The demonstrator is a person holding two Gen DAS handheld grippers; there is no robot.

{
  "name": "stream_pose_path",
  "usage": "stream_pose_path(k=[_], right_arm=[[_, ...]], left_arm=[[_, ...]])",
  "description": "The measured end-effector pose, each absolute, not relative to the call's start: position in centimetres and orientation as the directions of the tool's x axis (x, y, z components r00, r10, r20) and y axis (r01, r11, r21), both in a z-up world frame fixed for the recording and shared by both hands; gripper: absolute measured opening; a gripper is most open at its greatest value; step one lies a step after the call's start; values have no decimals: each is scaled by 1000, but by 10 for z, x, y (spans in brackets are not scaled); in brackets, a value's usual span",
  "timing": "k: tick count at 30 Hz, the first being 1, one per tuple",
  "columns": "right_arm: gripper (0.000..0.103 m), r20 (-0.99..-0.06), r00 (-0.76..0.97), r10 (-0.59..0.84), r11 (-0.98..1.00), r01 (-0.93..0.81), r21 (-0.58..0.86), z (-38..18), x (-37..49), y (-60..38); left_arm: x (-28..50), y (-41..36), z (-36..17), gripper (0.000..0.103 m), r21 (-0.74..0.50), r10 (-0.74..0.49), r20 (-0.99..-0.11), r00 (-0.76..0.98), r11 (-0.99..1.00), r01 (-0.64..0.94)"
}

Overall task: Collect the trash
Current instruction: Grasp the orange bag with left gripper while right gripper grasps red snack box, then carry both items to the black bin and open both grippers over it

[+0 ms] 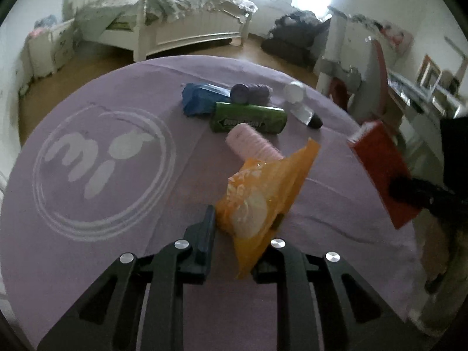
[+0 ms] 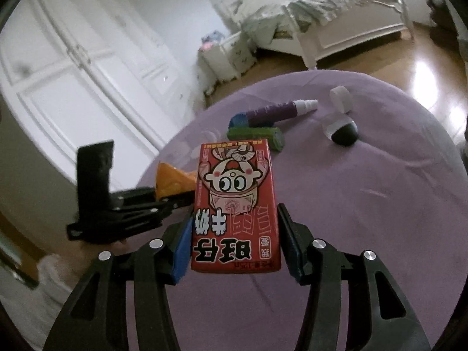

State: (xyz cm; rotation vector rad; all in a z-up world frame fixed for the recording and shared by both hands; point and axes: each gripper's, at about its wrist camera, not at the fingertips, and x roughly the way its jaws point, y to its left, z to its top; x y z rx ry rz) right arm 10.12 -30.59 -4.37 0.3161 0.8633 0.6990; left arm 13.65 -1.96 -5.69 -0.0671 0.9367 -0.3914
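A round table under a purple cloth (image 1: pixel 175 263) fills the lower half of both views, with a pale circular logo at centre left of the left wrist view. No bin or bag shows anywhere, so where the trash is bound cannot be told.

The collecting looks about half begun: two pieces are lifted, the rest lies on the cloth. In the right wrist view the right gripper (image 2: pixel 234 242) pinches a red milk carton (image 2: pixel 235 204) at centre frame, blue pads against its two sides, print upside down. The left gripper (image 1: pixel 244 228) is pinched on an orange snack wrapper (image 1: pixel 263 201) at lower centre of its own view, the wrapper standing up crumpled between the fingers (a thin, slippery thing, and I judge it could slide out).

Left on the cloth, at upper centre of the left wrist view: a blue packet (image 1: pixel 199 99), a green gum pack (image 1: pixel 248 118) just in front of it, a purple spray bottle (image 1: pixel 251 92) lying beside the blue packet, a pink ridged roll (image 1: pixel 251 143) nearest the wrapper, a white cap (image 1: pixel 294 92) and a small clear bottle with a dark end (image 1: pixel 308 117) to the right. Which of these count as trash I cannot tell.

Beyond, a white bed (image 1: pixel 187 29) sits at upper centre. Nothing stands between the grippers and the cluster, though both are full, so each must unload before another pick.
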Motion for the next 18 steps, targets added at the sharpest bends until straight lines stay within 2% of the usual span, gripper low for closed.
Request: stream_pose_path(k=[2,12,18], right_arm=[[52,-569,464,679,734,-418,534,-39,96,-317],[52,-483,568,666,726,-348,593,-27,77,-379],[52,-436,711,552,760,-215,613,-21,63,-454]], left_arm=[[129,-21,-52,16,-220,-352,-754,554,931,293],[96,-74,-9,16,-282,-466,-647,603,881,379],[104,-149,11,16,-302,-570,-592,570,813,498]])
